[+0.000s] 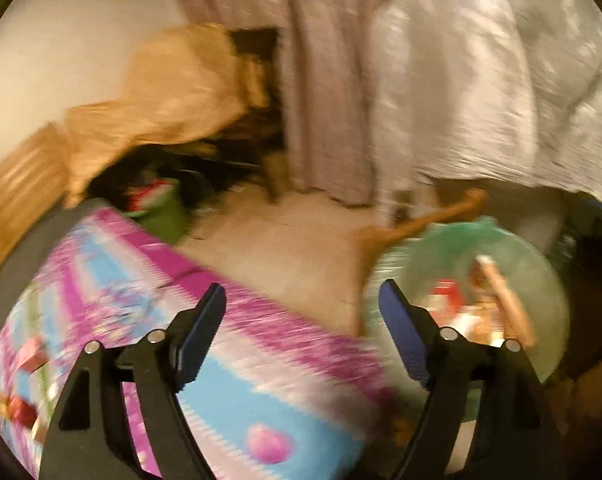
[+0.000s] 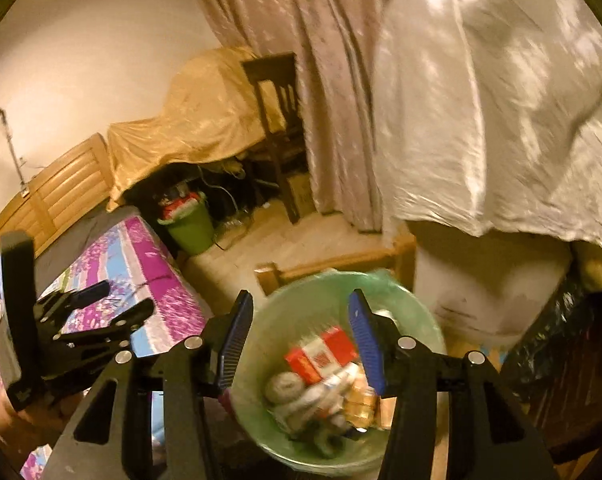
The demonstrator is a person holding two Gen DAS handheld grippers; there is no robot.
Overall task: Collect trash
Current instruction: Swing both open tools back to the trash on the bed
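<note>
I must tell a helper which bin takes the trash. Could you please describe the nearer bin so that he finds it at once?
Start at the bed with the purple and blue cover. Just right of its foot stands a round bin lined with a pale green bag, holding red and white cartons. The other bin, farther back, is solid bright green.

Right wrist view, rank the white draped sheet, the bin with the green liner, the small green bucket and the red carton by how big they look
1. White draped sheet
2. Bin with the green liner, though it sits nearest the camera
3. Small green bucket, far off, so its true size is unsure
4. Red carton
</note>
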